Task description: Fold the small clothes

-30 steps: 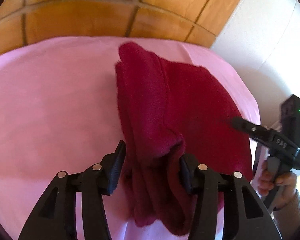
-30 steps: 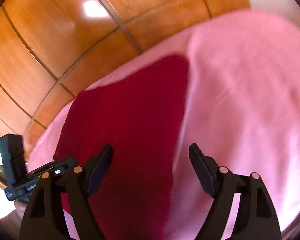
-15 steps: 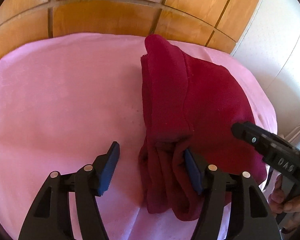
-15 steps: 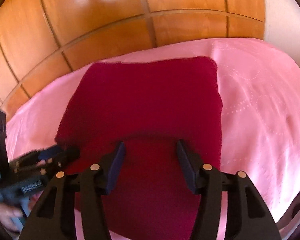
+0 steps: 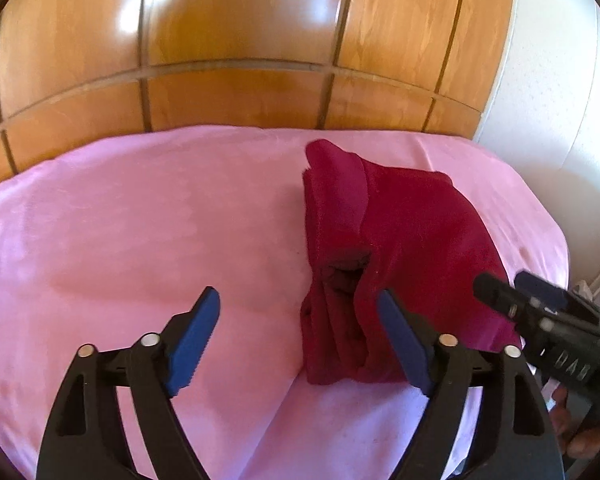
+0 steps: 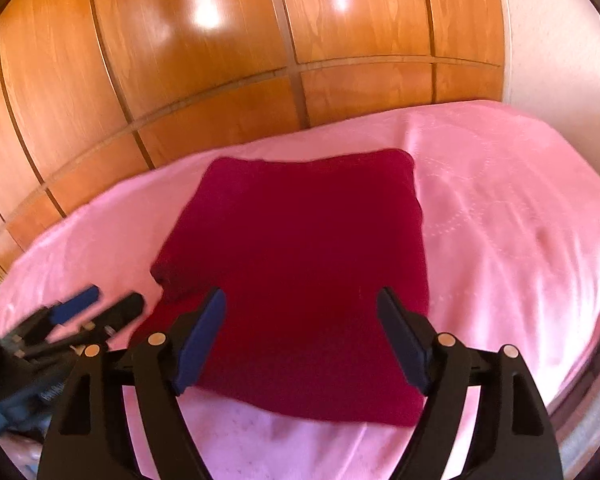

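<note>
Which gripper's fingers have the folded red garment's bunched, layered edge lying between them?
The left gripper: the red garment has its bunched, layered edge between those open fingers, untouched. The right gripper hangs open over the garment's flat, smooth top instead.

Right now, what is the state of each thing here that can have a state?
dark red garment: folded into a rough rectangle, lying on the pink bedcover, held by neither gripper.
left gripper: open; jaws have just been opening, not pressing the garment.
right gripper: open; jaws have just been opening, nothing gripped.
</note>
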A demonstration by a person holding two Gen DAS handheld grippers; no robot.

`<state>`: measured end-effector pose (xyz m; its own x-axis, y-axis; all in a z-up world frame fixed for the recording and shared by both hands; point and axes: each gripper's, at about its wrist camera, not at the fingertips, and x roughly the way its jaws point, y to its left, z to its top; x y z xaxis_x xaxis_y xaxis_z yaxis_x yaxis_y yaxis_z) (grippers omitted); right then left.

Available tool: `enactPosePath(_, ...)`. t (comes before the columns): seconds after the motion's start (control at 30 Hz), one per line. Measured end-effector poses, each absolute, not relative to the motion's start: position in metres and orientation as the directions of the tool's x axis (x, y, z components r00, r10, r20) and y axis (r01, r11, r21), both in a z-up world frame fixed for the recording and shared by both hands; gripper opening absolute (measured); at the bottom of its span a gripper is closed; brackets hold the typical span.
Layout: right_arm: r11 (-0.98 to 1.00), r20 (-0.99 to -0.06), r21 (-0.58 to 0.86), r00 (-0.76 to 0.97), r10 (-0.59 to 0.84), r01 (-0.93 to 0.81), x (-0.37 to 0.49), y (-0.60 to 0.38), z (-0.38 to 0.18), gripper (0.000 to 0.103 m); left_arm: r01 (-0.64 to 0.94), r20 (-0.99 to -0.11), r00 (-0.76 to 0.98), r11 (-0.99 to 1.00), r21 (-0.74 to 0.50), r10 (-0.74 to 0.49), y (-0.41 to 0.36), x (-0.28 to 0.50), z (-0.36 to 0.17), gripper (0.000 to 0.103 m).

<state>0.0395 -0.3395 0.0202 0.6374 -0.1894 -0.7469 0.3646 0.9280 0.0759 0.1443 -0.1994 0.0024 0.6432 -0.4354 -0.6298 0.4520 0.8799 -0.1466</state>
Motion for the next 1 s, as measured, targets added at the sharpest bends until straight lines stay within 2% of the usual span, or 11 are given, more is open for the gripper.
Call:
enactPosePath(0.13,0.930,-0.770,0.052,0.608,-0.195,0.365,0.030,-0.329,0.011,0.078,0.430,-0.616,0.666,0.892,-0.142,-0.419,-0.192,0.136,0.009,0.083)
enactPosePath(0.2,0.923,-0.770,0.055,0.605,-0.203,0.380,0.025,-0.328,0.011,0.078,0.421,-0.608,0.681,0.897,-0.132,-0.409,-0.190,0.132,0.012,0.089)
enactPosePath(0.23,0.915,-0.763,0.057,0.609,-0.218,0.399,0.021,-0.327,0.014,0.082,0.416,-0.600,0.692,0.901,-0.124,-0.402,-0.187,0.128,0.014,0.090)
enactPosePath(0.27,0.907,-0.755,0.055,0.612,-0.236,0.418,0.016,-0.326,0.016,0.092,0.411,-0.593,0.702,0.904,-0.116,-0.395,-0.186,0.125,0.016,0.091)
enactPosePath(0.33,0.889,-0.733,0.051,0.622,-0.276,0.455,0.009,-0.323,0.023,0.100,0.406,-0.582,0.715,0.908,-0.105,-0.387,-0.185,0.120,0.019,0.094)
enactPosePath(0.47,0.875,-0.700,-0.002,0.624,-0.347,0.485,0.005,-0.313,0.035,0.101,0.392,-0.564,0.740,0.916,-0.082,-0.367,-0.182,0.109,0.023,0.099)
enactPosePath(0.7,0.818,-0.656,-0.059,0.595,-0.463,0.572,-0.007,-0.301,0.045,0.101,0.384,-0.569,0.748,0.922,-0.049,-0.342,-0.178,0.099,0.023,0.099)
enactPosePath(1.0,0.809,-0.642,-0.089,0.587,-0.493,0.582,-0.010,-0.294,0.044,0.101,0.352,-0.560,0.771,0.936,-0.025,-0.304,-0.174,0.093,0.020,0.099)
